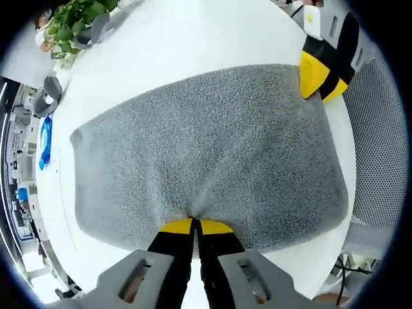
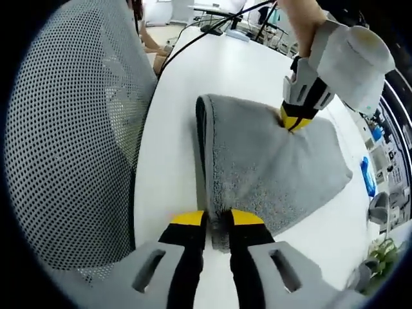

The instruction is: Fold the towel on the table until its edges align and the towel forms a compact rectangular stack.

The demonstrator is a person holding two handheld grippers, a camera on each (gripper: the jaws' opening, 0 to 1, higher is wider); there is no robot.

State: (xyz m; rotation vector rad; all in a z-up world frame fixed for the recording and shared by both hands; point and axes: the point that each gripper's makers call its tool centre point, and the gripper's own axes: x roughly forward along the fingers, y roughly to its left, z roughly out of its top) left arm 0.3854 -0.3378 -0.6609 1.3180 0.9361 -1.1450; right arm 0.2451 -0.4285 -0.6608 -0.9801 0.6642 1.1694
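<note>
Left gripper view: the left gripper [image 1: 196,224] is seen closed on the near edge of the grey towel [image 1: 206,148], the cloth pinched into a small pucker between its yellow tips. The towel is spread folded on the white desk [image 1: 193,38]. At its far right corner the right gripper [image 1: 320,77] is seen touching the cloth. A plant [image 1: 74,22] and a blue object [image 1: 46,140] are seen at the far left of the desk.

In the right gripper view, the right gripper [image 2: 217,220] is narrowed on the towel's [image 2: 270,174] near corner, with layered edges held between its tips. The left gripper [image 2: 293,120] is seen gripping the far edge. A mesh chair back [image 2: 71,141] is seen left of the desk [image 2: 225,71].
</note>
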